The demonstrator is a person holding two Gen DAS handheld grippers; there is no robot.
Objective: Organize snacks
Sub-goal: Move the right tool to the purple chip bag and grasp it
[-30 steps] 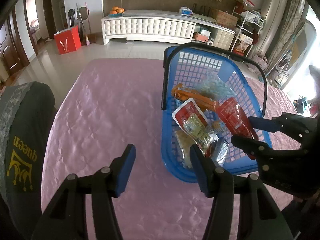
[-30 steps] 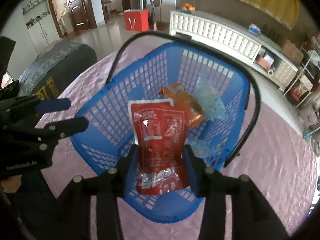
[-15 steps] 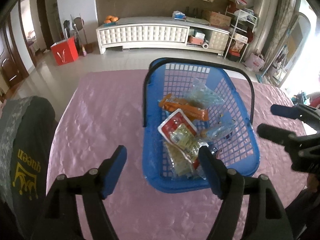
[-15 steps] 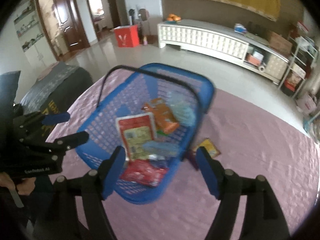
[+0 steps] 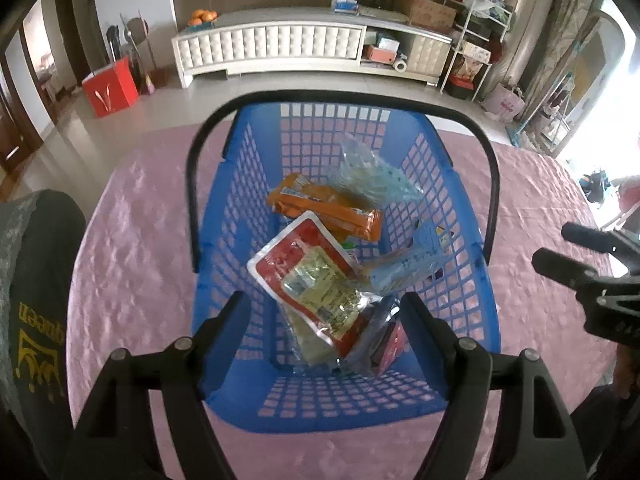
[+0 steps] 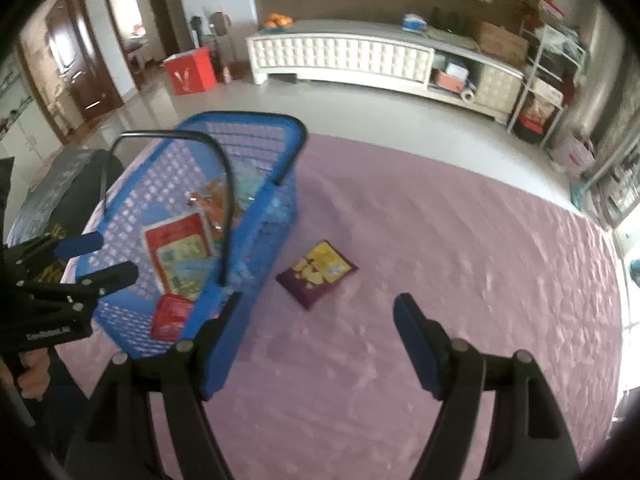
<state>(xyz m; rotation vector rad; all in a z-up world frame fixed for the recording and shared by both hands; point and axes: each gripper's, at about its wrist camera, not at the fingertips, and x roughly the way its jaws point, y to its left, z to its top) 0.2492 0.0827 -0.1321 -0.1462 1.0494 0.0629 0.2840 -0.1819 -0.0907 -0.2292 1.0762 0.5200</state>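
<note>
A blue plastic basket [image 5: 236, 208] with a black handle stands on the pink tablecloth and holds several snack packs: an orange pack [image 5: 324, 206], a red and white pouch [image 5: 312, 276], clear bluish bags [image 5: 376, 176] and a small red pack [image 6: 170, 316]. My left gripper [image 5: 326, 320] is open and empty, above the basket's near end. My right gripper [image 6: 318, 328] is open and empty, over the cloth to the right of the basket [image 6: 276, 200]. A purple and yellow snack bag [image 6: 318, 272] lies on the cloth just beyond it, beside the basket.
A dark chair back [image 5: 32, 304] with yellow lettering stands at the table's left edge. The pink cloth [image 6: 460, 248] stretches to the right of the basket. A white cabinet [image 5: 280, 48] and a red box [image 5: 110, 88] stand on the floor beyond the table.
My right gripper let go of the red pack into the basket, opened, and swung right over the cloth. My left gripper moved right, over the basket's near end.
</note>
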